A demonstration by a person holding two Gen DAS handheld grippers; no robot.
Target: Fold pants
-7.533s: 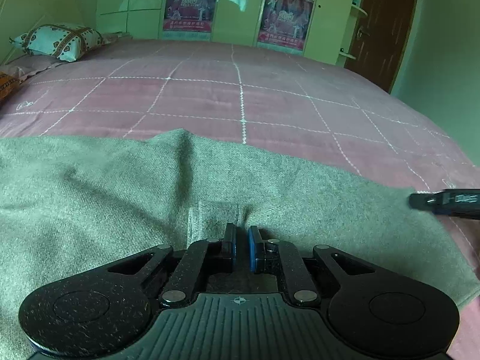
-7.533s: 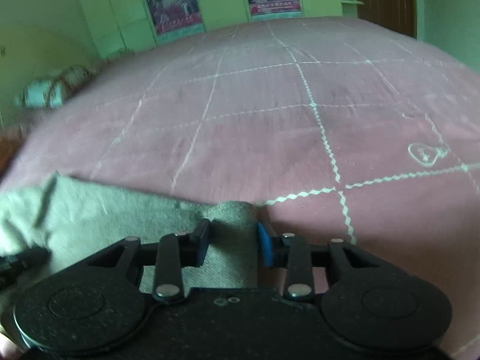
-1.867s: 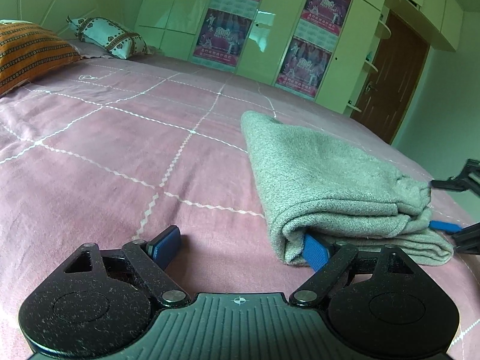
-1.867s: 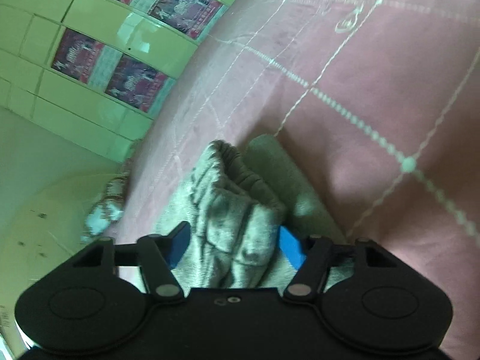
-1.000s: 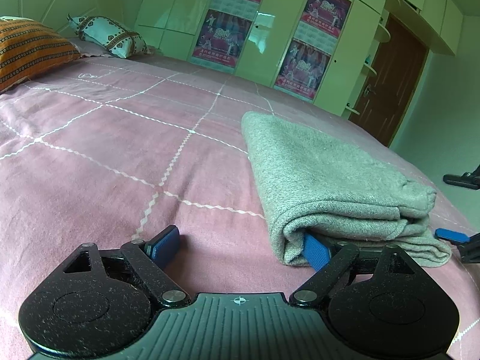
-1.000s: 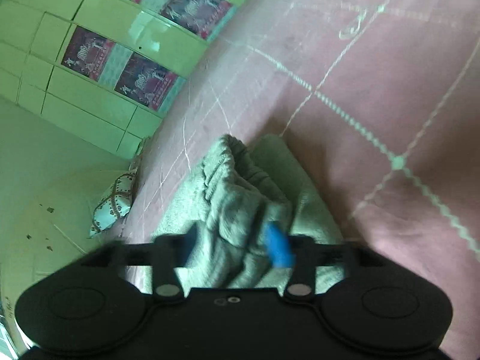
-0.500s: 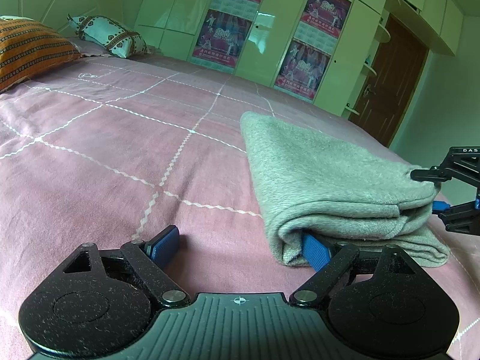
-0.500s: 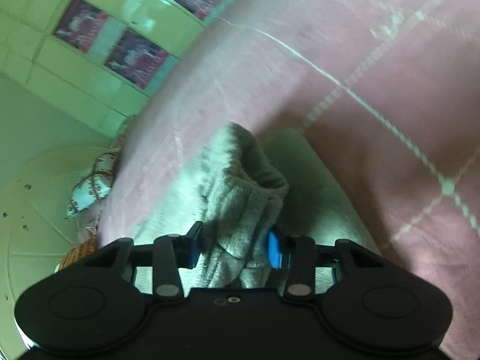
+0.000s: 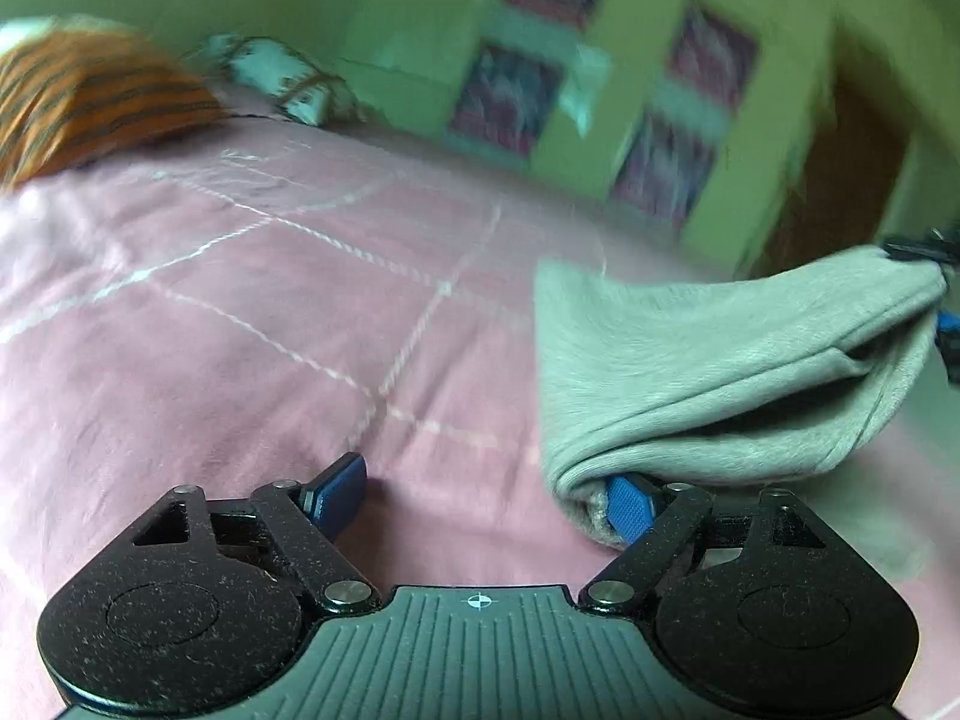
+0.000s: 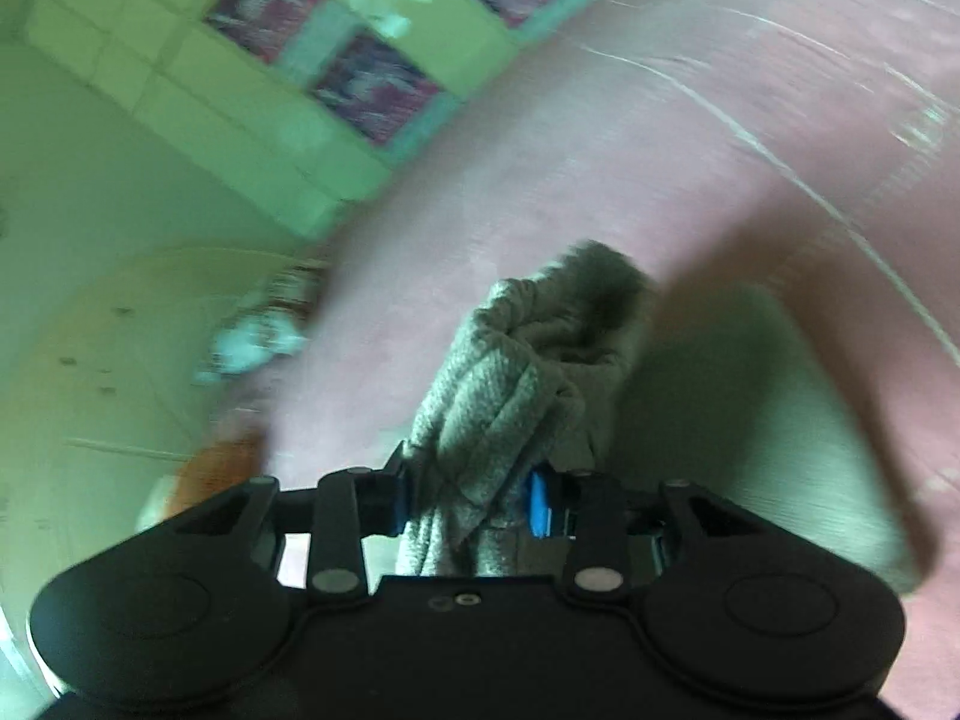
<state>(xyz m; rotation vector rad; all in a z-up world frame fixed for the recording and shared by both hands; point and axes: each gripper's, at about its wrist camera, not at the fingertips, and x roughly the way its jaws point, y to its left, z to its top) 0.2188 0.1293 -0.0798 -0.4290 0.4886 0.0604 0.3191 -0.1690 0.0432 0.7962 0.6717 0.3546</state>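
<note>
The grey pants are a folded bundle on the pink bedspread. My left gripper is open, jaws wide apart; its right finger is tucked into the near fold of the bundle, its left finger rests on the bedspread. My right gripper is shut on the bunched far end of the pants and holds it raised off the bed; it shows at the right edge of the left wrist view. A lower layer of the pants lies flat on the bed.
An orange striped pillow and a patterned pillow lie at the head of the bed. Green wardrobes with posters stand behind, with a brown door to the right. The view is motion-blurred.
My right gripper has closed on the end of the bundle and lifted it, opening the layers. Both cameras have swung. My left gripper has stayed open with its finger in the fold.
</note>
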